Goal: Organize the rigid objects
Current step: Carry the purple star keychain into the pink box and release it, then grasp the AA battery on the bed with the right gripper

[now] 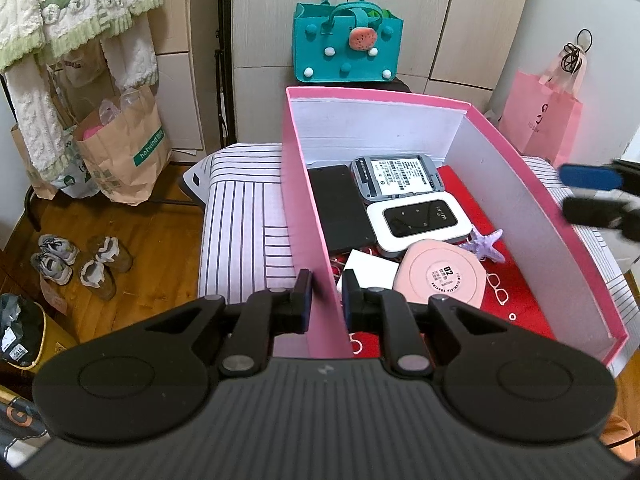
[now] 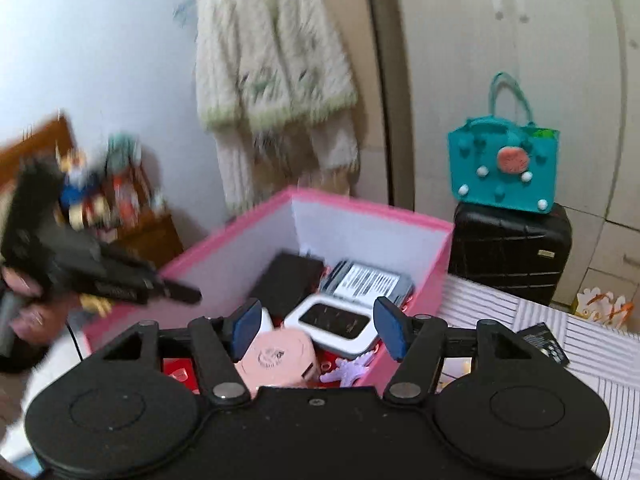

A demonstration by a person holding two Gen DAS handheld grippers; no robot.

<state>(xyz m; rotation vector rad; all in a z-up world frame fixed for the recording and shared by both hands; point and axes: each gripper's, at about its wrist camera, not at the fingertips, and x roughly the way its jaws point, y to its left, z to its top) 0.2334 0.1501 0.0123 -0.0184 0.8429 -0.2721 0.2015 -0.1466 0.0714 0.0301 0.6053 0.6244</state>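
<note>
a striped cloth-covered surface [image 1: 240,232] carries the pink box [image 1: 300,208] and a black card [image 2: 546,344].

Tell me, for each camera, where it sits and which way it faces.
Left wrist: rides the left gripper, looking down into the pink box; its fingers clamp the box's left wall, and the right gripper shows at the right edge.
Right wrist: rides the right gripper, fingers apart and empty above the box's near end; the left gripper and a hand show at left.
Shared: the box, white router, teal bag.
</note>
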